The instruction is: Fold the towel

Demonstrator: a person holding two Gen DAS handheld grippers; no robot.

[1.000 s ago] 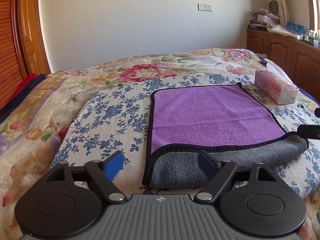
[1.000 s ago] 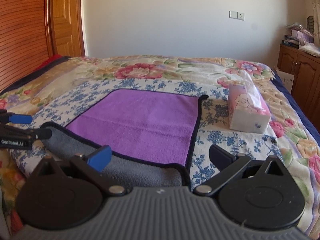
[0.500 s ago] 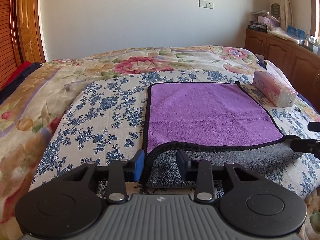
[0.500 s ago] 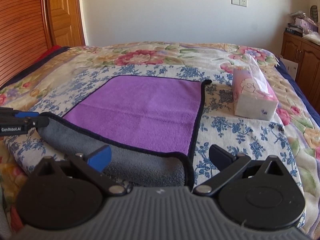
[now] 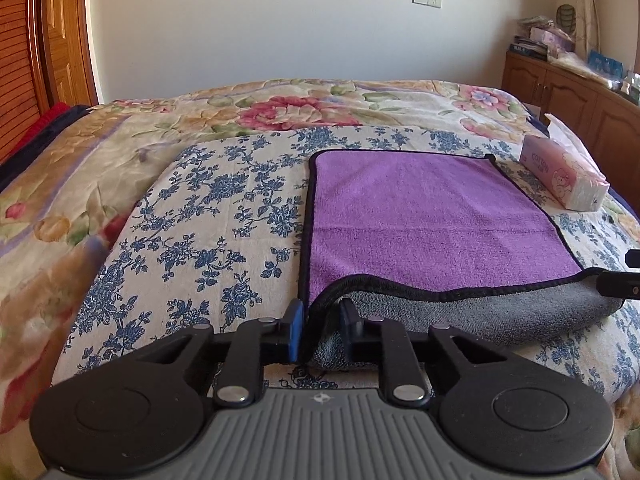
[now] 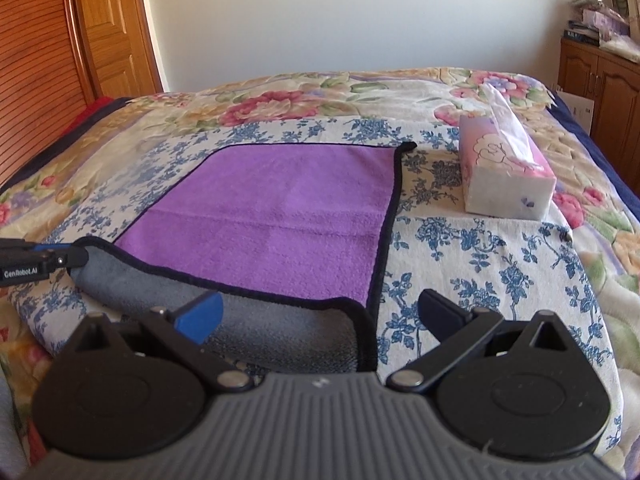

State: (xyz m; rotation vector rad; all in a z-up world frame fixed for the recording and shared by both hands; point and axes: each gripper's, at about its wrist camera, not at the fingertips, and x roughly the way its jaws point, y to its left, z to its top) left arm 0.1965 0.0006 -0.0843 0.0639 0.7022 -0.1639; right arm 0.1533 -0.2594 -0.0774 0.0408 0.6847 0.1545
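Observation:
A purple towel [image 5: 420, 216] with black trim and a grey underside lies on the bed; its near edge is rolled over, showing grey. My left gripper [image 5: 320, 330] is shut on the towel's near left corner. In the right wrist view the same towel [image 6: 280, 216] lies ahead, and my right gripper [image 6: 316, 312] is open, its fingers either side of the near right corner without holding it. The left gripper's fingertips [image 6: 60, 258] show at that view's left edge, on the grey fold. The right gripper's fingertip [image 5: 616, 284] shows at the left view's right edge.
A pink tissue box [image 6: 504, 172] stands on the bed right of the towel, also seen in the left wrist view [image 5: 564, 176]. The floral bedspread [image 5: 200, 208] spreads all around. A wooden cabinet [image 5: 568, 96] stands at the right, a wooden door [image 6: 112, 28] at the left.
My left gripper moved forward and closed on the towel's near left corner. My right gripper moved forward to the near right corner and stayed open.

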